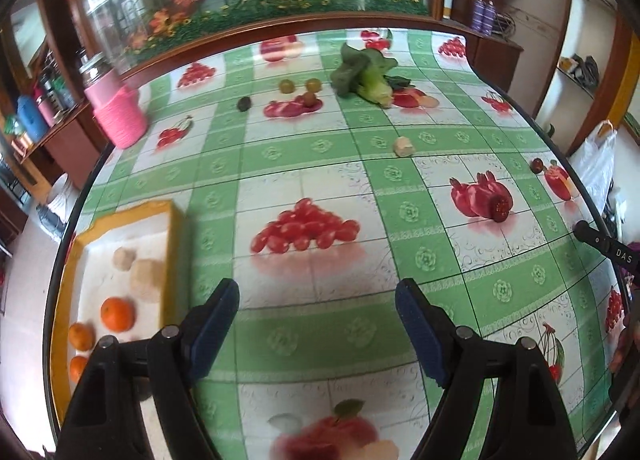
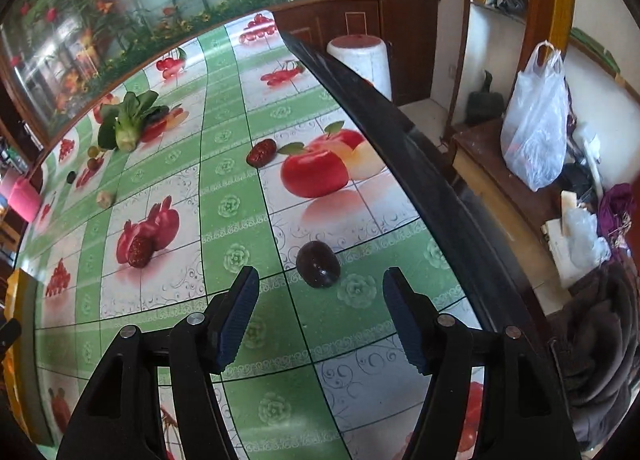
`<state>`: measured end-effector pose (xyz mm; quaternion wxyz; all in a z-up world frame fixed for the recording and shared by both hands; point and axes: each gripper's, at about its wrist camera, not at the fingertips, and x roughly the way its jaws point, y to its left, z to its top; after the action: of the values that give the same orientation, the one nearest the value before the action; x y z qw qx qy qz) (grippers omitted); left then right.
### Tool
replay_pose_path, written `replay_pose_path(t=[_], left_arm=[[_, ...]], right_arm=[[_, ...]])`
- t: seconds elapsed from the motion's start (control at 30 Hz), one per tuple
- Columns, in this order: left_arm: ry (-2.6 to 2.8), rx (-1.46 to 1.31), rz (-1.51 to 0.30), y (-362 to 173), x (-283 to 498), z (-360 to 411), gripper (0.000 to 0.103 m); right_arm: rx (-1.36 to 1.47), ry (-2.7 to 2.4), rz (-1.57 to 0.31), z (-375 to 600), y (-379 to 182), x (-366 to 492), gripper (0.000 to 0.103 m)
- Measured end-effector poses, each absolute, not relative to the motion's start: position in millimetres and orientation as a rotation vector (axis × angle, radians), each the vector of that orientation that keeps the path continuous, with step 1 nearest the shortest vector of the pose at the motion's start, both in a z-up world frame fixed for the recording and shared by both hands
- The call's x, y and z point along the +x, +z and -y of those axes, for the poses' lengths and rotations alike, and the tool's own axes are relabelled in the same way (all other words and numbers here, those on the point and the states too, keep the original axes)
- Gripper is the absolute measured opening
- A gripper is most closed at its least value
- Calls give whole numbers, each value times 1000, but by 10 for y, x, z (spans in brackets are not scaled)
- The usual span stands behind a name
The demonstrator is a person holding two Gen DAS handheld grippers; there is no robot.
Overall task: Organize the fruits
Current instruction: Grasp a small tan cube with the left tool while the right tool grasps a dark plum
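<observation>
A yellow-rimmed tray (image 1: 176,220) sits at the left edge of the bench (image 1: 320,332). It already holds three oranges (image 1: 117,314) and two pale peeled fruits (image 1: 146,280). Just right of the tray, the left hand-held gripper (image 1: 318,320) hangs with jaws apart and empty. Well right of the tray, fruits remain loose: small green and dark ones, a pale piece (image 1: 403,147), red dates (image 2: 261,153). Furthest from the tray, the right hand-held gripper (image 2: 320,316), jaws apart, hovers near a glossy dark plum (image 2: 318,263), not yet gripped.

Green-checked fruit-print tablecloth (image 1: 320,156), yellow-rimmed tray (image 1: 120,216), orange tangerines (image 1: 117,314).
</observation>
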<state>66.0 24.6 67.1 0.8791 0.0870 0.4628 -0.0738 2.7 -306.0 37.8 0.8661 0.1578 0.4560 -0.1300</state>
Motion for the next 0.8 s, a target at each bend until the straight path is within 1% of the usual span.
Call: replay_pose_path(t=[0.07, 0.1, 0.17, 0.23, 0.27, 0.33, 0.53, 0.67, 0.7, 0.73, 0.77, 0.8], left_arm=[[-159, 199, -974, 626, 754, -159, 83], [-164, 202, -980, 606, 809, -119, 83], [-169, 203, -992, 569, 925, -43, 83], [-179, 200, -1004, 529, 1049, 40, 83], [-180, 199, -1009, 512, 1113, 84, 83], [-184, 188, -1016, 485, 1248, 162, 83], [-217, 67, -1021, 453, 1654, 391, 82], [-216, 89, -1031, 356, 1897, 637, 81], [-217, 95, -1036, 321, 1946, 686, 77], [-215, 101, -1043, 282, 1989, 726, 71], [-213, 106, -1056, 238, 2030, 761, 67], [-214, 105, -1070, 193, 2066, 788, 60]], right_arm=[[328, -259, -964, 3049, 335, 57, 53], [327, -253, -970, 3041, 306, 68, 44], [312, -262, -957, 3042, 294, 66, 39], [324, -263, -948, 3082, 285, 74, 29], [331, -257, -944, 3095, 286, 82, 28], [331, -236, -941, 3085, 282, 88, 22], [348, -201, -926, 3088, 297, 71, 22], [374, -188, -922, 3105, 292, 84, 22], [380, -184, -921, 3114, 291, 86, 22], [385, -181, -920, 3121, 292, 89, 22], [388, -178, -919, 3127, 290, 89, 22], [392, -177, -917, 3136, 289, 89, 22]])
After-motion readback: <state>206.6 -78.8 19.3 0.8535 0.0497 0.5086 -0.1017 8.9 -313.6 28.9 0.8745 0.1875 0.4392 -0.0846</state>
